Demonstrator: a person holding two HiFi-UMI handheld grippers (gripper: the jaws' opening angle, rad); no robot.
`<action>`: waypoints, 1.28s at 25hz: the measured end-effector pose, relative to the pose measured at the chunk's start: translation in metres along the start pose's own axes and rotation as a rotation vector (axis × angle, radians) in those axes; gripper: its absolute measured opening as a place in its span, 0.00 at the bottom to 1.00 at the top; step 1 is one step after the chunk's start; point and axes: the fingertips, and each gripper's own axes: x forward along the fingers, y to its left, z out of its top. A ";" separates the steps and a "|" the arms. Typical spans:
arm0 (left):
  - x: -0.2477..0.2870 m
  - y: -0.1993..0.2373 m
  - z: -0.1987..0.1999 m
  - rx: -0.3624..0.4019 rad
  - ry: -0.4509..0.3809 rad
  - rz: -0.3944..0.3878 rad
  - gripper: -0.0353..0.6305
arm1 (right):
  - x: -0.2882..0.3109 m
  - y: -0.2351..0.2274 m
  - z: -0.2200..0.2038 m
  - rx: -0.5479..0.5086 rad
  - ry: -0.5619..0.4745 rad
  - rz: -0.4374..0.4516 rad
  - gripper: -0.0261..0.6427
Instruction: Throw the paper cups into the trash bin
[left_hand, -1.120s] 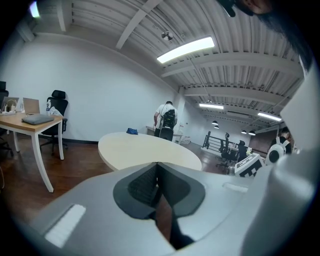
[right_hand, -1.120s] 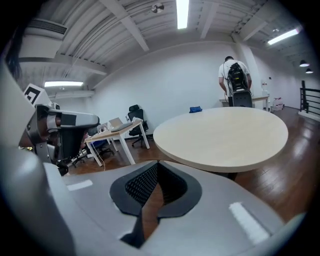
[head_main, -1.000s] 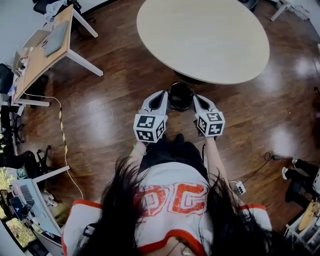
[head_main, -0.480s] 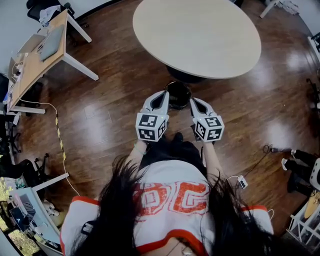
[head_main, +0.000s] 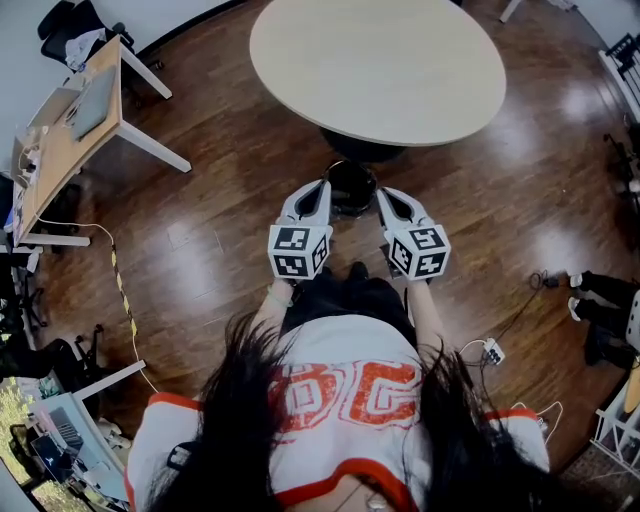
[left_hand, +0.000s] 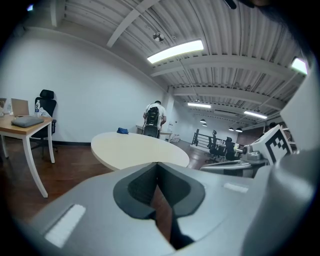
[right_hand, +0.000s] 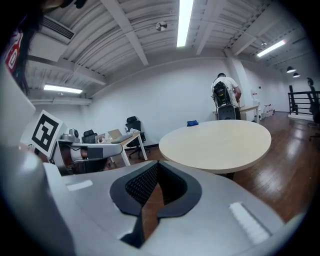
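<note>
L hand-held gripper is showing clenched jaws in its own view. The dark pads are meeting at the tips, w/ only a thin sliver of wood floor showing lower down, and it's gripping nothing. R hand-held gripper is looking the same: jaws pressed tight together, tips touching, nothing btwn them.

In the head view the person is holding both out at 12 o'clock, side by side, near each other but apart. The marker cubes are sitting toward the body and the tips are pointing fwd. The trash bin, black & round, is standing on the floor at 12 o'clock, just past the tips & btwn them. The tips are sitting right by its rim; can't tell if either is touching it.

The round counter is lying further out at 12 o'clock, its near edge reaching approx over the bin's far side. A wooden counter is standing well off at 10 o'clock. A power strip is lying on the floor at 4 o'clock.
</note>
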 end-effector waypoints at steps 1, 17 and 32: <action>0.000 0.000 0.000 0.000 0.000 0.002 0.05 | -0.001 0.000 0.001 0.001 -0.005 0.000 0.04; -0.003 -0.001 0.004 0.008 -0.008 0.001 0.05 | -0.004 0.007 0.013 -0.023 -0.020 -0.004 0.04; 0.002 -0.003 0.005 0.010 -0.010 -0.001 0.05 | 0.000 0.006 0.012 -0.027 -0.010 0.007 0.04</action>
